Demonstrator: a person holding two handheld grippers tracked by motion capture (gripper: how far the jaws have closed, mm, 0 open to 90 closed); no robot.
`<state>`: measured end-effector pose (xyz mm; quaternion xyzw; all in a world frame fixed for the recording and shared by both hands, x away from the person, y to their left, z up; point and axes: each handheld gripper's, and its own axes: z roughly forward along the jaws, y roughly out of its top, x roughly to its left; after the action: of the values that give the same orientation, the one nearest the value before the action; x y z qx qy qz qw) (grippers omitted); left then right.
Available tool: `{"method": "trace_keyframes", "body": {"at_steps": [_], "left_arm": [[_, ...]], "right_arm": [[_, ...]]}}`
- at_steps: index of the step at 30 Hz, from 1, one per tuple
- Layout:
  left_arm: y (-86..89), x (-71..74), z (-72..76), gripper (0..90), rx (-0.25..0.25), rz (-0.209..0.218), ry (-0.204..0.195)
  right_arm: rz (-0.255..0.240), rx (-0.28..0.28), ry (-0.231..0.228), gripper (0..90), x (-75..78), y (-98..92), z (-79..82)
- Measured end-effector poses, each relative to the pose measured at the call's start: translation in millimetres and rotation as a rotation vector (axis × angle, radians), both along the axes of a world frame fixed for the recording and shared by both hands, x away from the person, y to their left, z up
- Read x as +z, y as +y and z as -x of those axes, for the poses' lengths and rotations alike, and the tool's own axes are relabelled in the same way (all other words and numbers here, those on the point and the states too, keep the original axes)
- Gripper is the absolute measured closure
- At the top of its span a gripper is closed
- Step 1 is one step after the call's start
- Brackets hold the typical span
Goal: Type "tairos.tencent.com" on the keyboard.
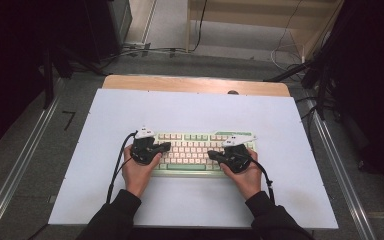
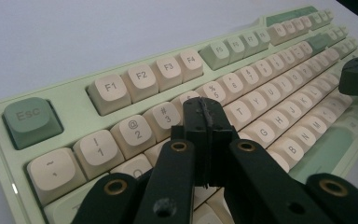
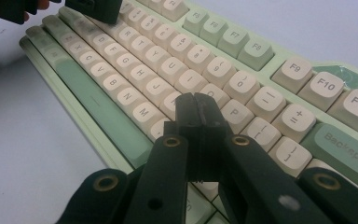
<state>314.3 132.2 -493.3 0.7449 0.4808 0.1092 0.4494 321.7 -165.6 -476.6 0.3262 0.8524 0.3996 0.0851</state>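
Over one keyboard point(image 1: 190, 150), two closed tools: left tool point(image 1: 166, 146), right tool point(image 1: 212, 155).

bare white mat point(image 1: 190, 107) lies open around the keyboard point(image 1: 195, 150), which both hands crowd.

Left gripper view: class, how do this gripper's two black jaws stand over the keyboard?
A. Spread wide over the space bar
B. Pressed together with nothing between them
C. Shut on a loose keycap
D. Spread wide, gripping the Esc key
B: the left gripper has its jaws closed against each other, with nothing between them, poised over the keyboard near the number row.
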Motion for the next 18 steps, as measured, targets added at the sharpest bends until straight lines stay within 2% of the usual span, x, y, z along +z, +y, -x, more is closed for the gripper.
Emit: {"method": "trace_keyframes", "body": {"at_steps": [10,18], "left_arm": [[-1.7,-1.0,-0.5,90.0,-0.002,0.002,0.002],[-3.9,-2.3,-1.1,90.0,-0.003,-0.016,0.011]], "right_arm": [[0.0,0.001,-0.003,87.6,0.0,0.2,0.1],[0.002,0.0,-0.003,87.6,-0.1,0.3,0.2]]}}
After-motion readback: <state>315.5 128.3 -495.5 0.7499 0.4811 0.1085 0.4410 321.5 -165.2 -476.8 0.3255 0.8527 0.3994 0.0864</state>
